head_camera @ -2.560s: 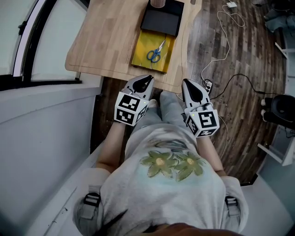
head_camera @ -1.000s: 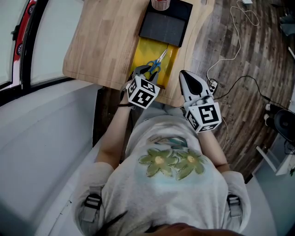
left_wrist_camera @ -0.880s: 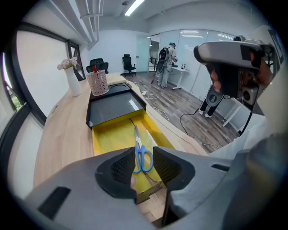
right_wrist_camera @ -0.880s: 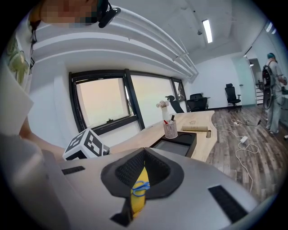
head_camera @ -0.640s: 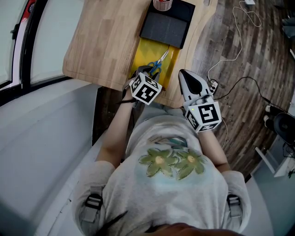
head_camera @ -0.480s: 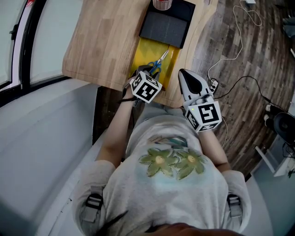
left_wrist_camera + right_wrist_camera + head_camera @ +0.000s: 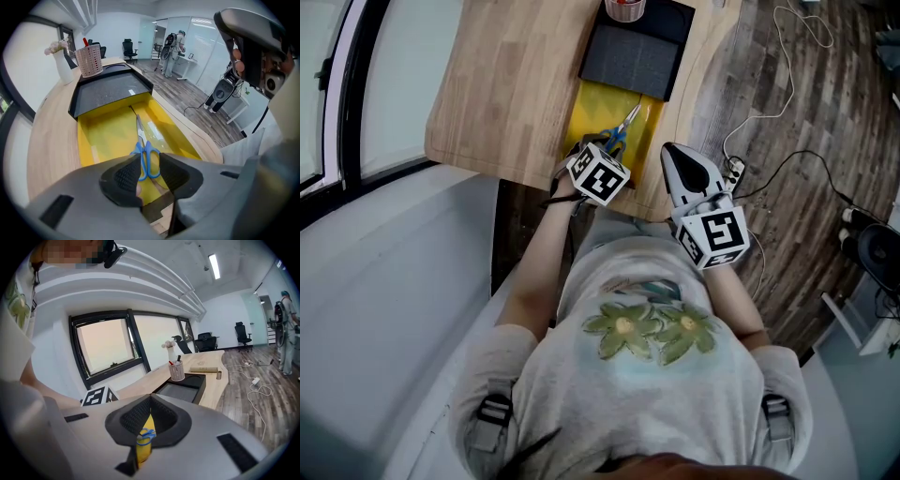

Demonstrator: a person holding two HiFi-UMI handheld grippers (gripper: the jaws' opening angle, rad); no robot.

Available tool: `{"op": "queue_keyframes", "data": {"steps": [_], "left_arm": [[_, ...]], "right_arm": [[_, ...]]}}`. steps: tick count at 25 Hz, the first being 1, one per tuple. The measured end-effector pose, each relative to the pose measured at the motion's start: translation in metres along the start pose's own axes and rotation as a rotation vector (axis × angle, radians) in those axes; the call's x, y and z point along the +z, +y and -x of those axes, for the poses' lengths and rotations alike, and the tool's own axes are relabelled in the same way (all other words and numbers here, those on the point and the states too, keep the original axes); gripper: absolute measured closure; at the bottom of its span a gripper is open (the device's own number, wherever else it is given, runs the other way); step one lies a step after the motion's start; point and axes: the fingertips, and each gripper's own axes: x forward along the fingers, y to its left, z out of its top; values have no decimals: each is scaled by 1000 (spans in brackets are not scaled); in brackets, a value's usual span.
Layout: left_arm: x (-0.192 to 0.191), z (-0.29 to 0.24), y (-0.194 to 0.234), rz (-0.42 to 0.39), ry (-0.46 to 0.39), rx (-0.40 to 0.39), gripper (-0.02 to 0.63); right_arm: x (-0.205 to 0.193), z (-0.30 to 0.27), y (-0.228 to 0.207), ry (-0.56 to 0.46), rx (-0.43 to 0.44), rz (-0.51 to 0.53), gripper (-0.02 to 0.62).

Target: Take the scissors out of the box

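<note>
Blue-handled scissors [image 7: 619,131] lie in the open yellow box [image 7: 586,117] on the wooden table [image 7: 506,84]. My left gripper [image 7: 589,150] hovers over the near end of the box, just short of the handles. In the left gripper view the scissors [image 7: 143,145] show through the narrow gap of the left gripper [image 7: 150,161], which is open and holds nothing. My right gripper [image 7: 670,152] hangs shut at the table's near edge, to the right of the box. In the right gripper view the right gripper [image 7: 150,401] has its tips together, with the scissors [image 7: 146,433] seen beyond them.
The box's black lid [image 7: 628,58] lies past the yellow tray. Behind it stand a pink mesh pen cup [image 7: 90,61] and a white vase [image 7: 61,65]. Cables [image 7: 750,84] run over the wooden floor at the right. A person [image 7: 168,54] stands far back in the office.
My left gripper has moved forward from below the table's edge to over the near end of the yellow box. The right gripper has barely moved.
</note>
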Motion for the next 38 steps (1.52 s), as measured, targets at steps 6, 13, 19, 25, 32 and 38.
{"op": "queue_keyframes", "data": {"steps": [6, 13, 19, 25, 32, 38], "left_arm": [[-2, -9, 2, 7, 30, -15, 502], [-4, -19, 0, 9, 69, -56, 502], [-7, -26, 3, 26, 92, -61, 502], [-10, -34, 5, 34, 110, -69, 502], [-12, -36, 6, 61, 98, -68, 502], [-11, -36, 14, 59, 88, 34, 503]], "right_arm": [[-2, -4, -8, 6, -7, -13, 588], [-4, -10, -16, 16, -17, -29, 588], [-6, -13, -21, 26, -13, -40, 588], [-7, -17, -28, 33, -17, -46, 588], [-10, -21, -29, 41, -13, -50, 588], [-11, -22, -28, 45, -10, -53, 588]]}}
